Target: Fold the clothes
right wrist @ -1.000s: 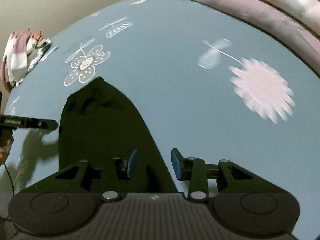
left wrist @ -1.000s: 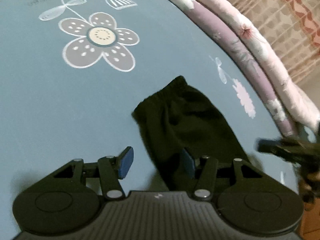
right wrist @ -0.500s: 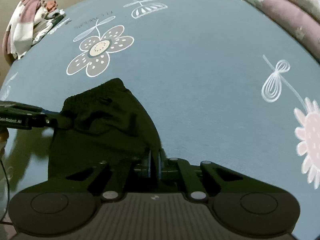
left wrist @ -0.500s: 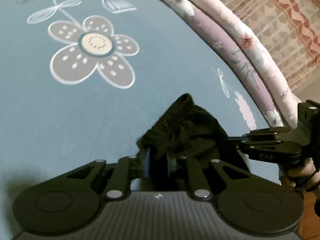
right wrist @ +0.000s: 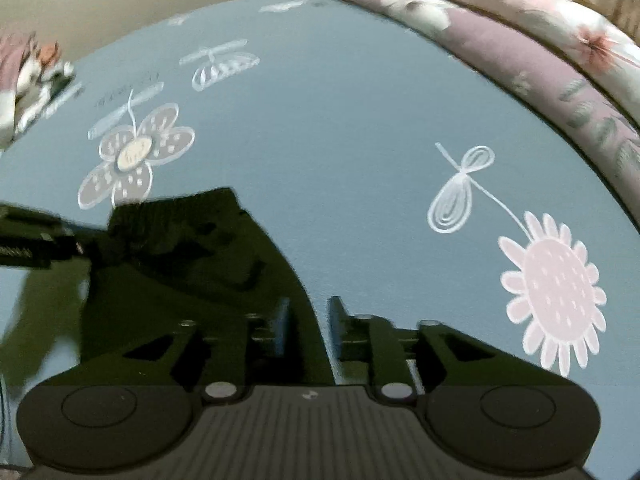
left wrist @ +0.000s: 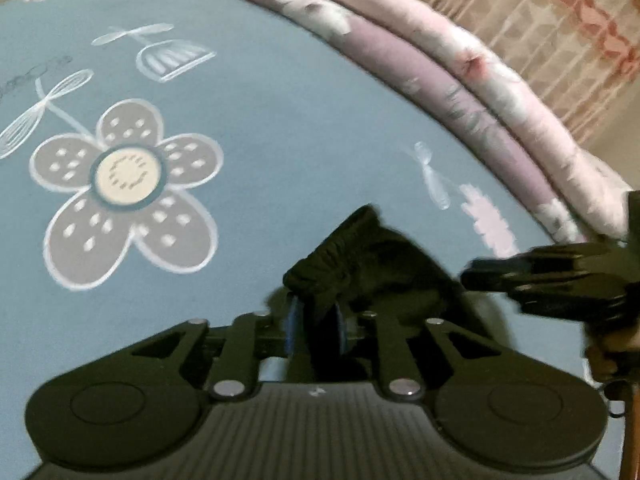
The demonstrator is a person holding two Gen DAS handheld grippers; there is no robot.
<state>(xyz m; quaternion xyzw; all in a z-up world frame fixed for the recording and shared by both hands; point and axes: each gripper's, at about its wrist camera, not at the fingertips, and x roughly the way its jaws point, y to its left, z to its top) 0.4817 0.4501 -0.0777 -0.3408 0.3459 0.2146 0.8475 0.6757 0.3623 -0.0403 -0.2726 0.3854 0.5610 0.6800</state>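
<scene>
Broad flat blue sheet [left wrist: 280, 128] on a bed, printed with a grey five-petal flower [left wrist: 126, 188] to the left and a pale pink daisy [right wrist: 554, 292] to the right; plenty of bare fabric ahead and to both sides. Bounded at the far right edge by a rolled quilt [left wrist: 500, 92], mauve and pink with a floral print, soft and padded. A bundle of patterned cloth [right wrist: 28, 80] at the far left corner, blurred.

Black garment [right wrist: 192, 264], soft knit with a gathered elastic band, lying on the sheet between the two printed flowers, partly lifted and rumpled at the banded end.

Left hand-held gripper [left wrist: 314, 326] narrowed onto the garment's banded edge, dark cloth pinched between the blue pads [left wrist: 290, 330]. Right hand-held gripper [right wrist: 308, 326] parted a little, the garment's right edge running between its fingers, left pad over cloth, right pad over bare sheet; no contact visible. In the left wrist view, right tool seen from the side, just beside the garment's right margin.
</scene>
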